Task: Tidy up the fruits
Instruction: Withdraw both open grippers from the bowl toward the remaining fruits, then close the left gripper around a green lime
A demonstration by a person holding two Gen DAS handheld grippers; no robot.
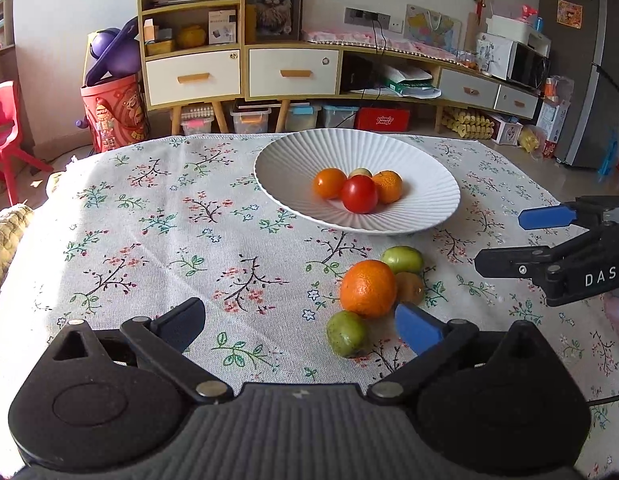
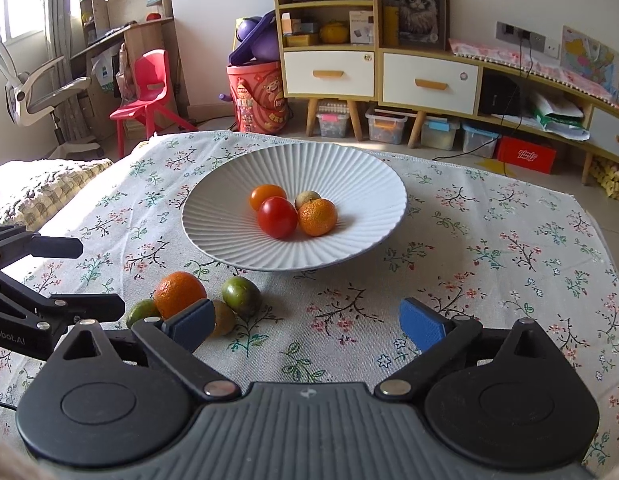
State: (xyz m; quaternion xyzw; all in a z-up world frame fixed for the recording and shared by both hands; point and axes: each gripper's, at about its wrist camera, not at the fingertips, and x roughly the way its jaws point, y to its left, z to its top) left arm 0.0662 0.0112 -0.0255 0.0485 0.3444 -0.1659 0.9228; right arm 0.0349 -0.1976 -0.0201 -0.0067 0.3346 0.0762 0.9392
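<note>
Table (image 1: 157,240) under a floral cloth, white ribbed plate (image 1: 293,160) toward its far edge. In the plate, touching in a clump: red tomato (image 1: 359,194), orange tomato (image 1: 328,183), mandarin (image 1: 388,186), pale small fruit (image 1: 360,172) behind. On the cloth just in front of the plate, toward the near edge: big orange (image 1: 367,288), two green fruits (image 1: 402,259) (image 1: 346,333), a brownish one (image 1: 409,288), all bunched. Left tongs (image 1: 301,326) spread wide, empty, beside this bunch. Right tongs (image 2: 309,322) spread wide too, holding nothing.

cloth (image 2: 489,280) bare rightward, fruit cluster (image 2: 181,294) left
</note>
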